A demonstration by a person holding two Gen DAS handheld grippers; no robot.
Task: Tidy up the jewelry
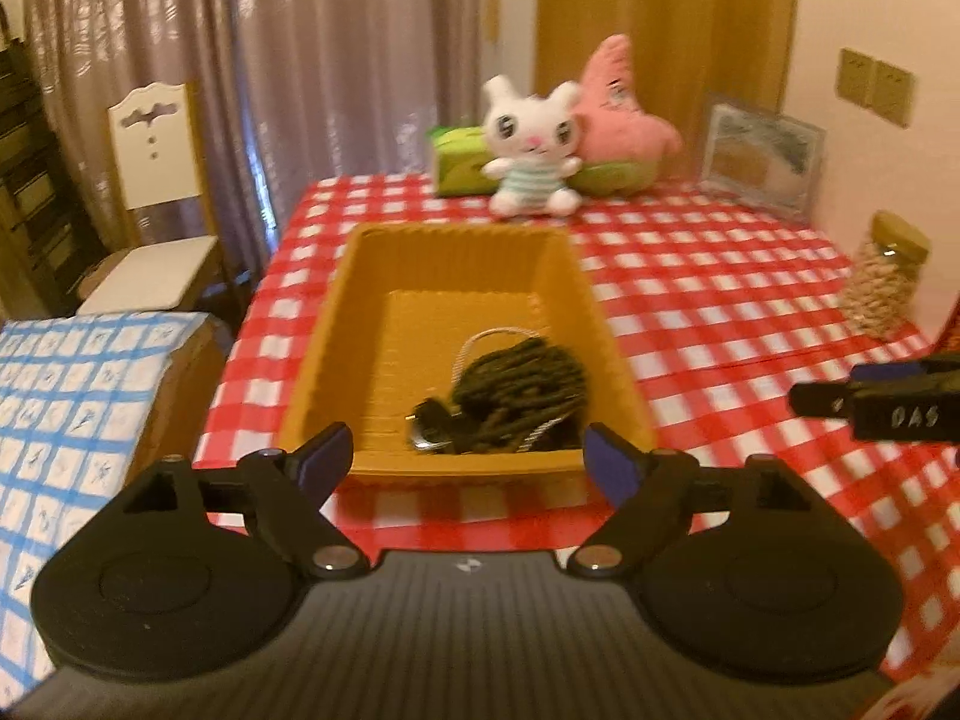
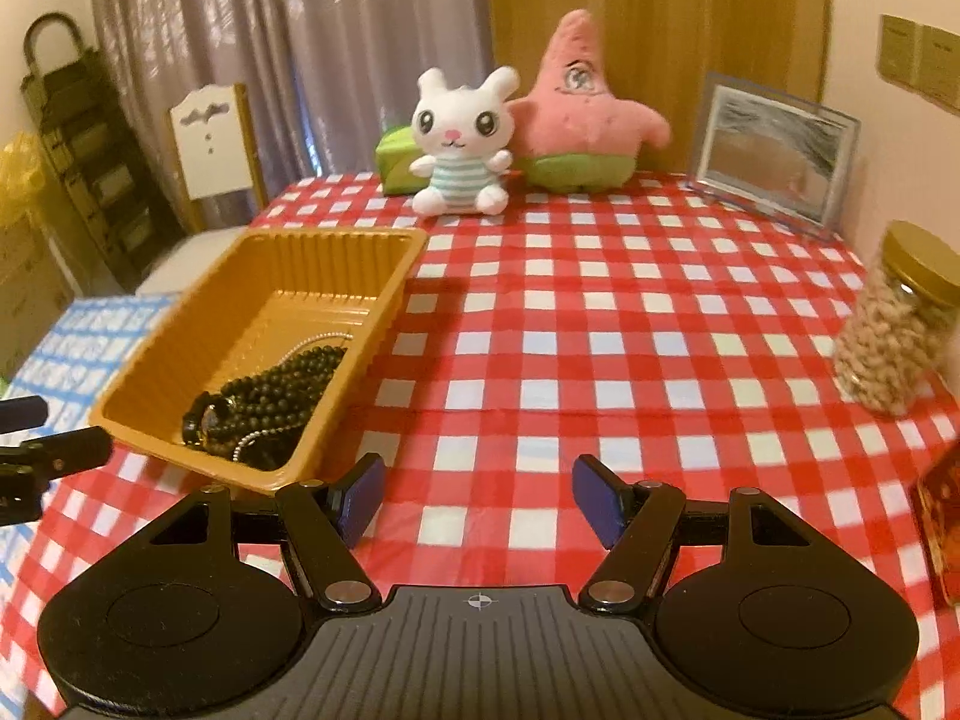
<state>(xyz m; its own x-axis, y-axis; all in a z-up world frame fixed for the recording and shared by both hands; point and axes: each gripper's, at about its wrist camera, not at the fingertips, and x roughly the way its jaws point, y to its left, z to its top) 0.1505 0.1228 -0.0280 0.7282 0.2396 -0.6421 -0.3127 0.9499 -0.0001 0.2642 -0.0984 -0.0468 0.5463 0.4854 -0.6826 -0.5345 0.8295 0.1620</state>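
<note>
Beads [image 1: 516, 387] sit in the basket [image 1: 336, 324]; both tools, left [image 1: 468, 459] and right [image 2: 477, 495], gape empty, so lift clear of its rim.

Wide-open left hand-held gripper [image 1: 467, 461] above yellow tray [image 1: 336, 324] of dark beaded necklaces [image 1: 522, 387] on checkered tablecloth [image 1: 708, 300]

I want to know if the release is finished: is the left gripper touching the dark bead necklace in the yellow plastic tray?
Apart. The left wrist view shows the left gripper open and empty, with the necklace lying beyond it.
</note>
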